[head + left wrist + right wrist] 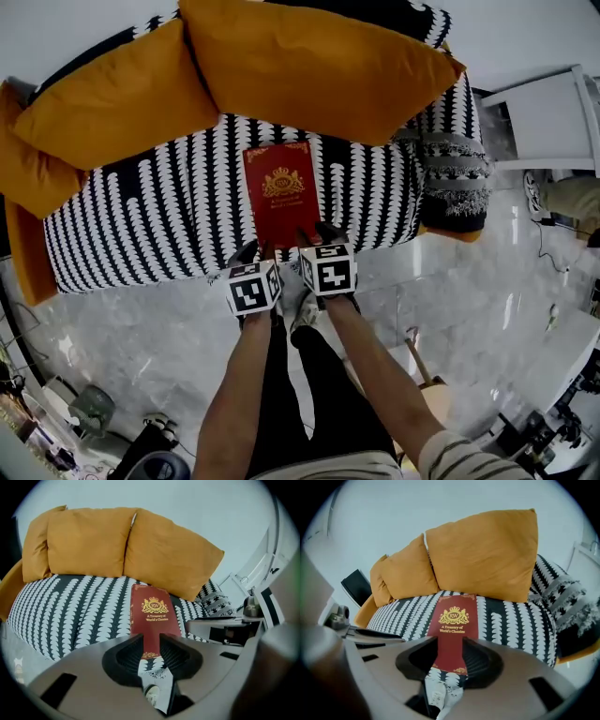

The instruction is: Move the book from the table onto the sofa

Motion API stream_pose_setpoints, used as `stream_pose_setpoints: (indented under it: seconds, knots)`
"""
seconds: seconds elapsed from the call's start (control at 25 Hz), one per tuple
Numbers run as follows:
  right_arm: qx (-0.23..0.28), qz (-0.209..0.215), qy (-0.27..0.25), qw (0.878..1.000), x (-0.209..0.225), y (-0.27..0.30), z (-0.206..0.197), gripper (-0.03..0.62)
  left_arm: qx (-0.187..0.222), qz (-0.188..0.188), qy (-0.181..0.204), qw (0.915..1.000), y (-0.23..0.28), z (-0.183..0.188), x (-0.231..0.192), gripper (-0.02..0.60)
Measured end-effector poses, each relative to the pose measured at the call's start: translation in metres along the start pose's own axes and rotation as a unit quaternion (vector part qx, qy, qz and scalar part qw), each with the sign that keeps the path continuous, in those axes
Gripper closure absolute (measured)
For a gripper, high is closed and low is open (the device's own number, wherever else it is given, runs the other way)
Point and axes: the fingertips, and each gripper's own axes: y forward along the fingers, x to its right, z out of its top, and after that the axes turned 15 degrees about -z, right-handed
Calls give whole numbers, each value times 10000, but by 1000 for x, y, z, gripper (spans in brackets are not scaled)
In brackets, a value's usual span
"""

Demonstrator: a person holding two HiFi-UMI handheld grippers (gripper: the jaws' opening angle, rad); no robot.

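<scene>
Head view: the book [281, 192] is lying flat mid-seat on the sofa [141, 206], so I'm judging placement done. Left gripper view: my left gripper [151, 648] is gaping narrowly, holding nothing (book beyond). Right gripper view: my right gripper [449, 660] is likewise empty, somewhat wider. Next, I'm thinking, both need backing clear of the sofa.

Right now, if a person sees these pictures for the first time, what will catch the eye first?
The dark red hardcover book with a gold crest stands out first, lying flat in the middle of the seat of the black-and-white patterned sofa. Behind it, large mustard-orange cushions lean along the backrest. At the book's near edge, the left gripper and right gripper hang side by side, jaws apart and gripping nothing.
</scene>
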Motion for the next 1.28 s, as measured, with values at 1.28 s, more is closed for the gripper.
stream_pose_setpoints:
  seconds: [1.28]
  knots:
    - [2187, 348, 1002, 9700, -4, -340, 61, 581, 2093, -793, 1773, 9584, -254, 62, 228, 578]
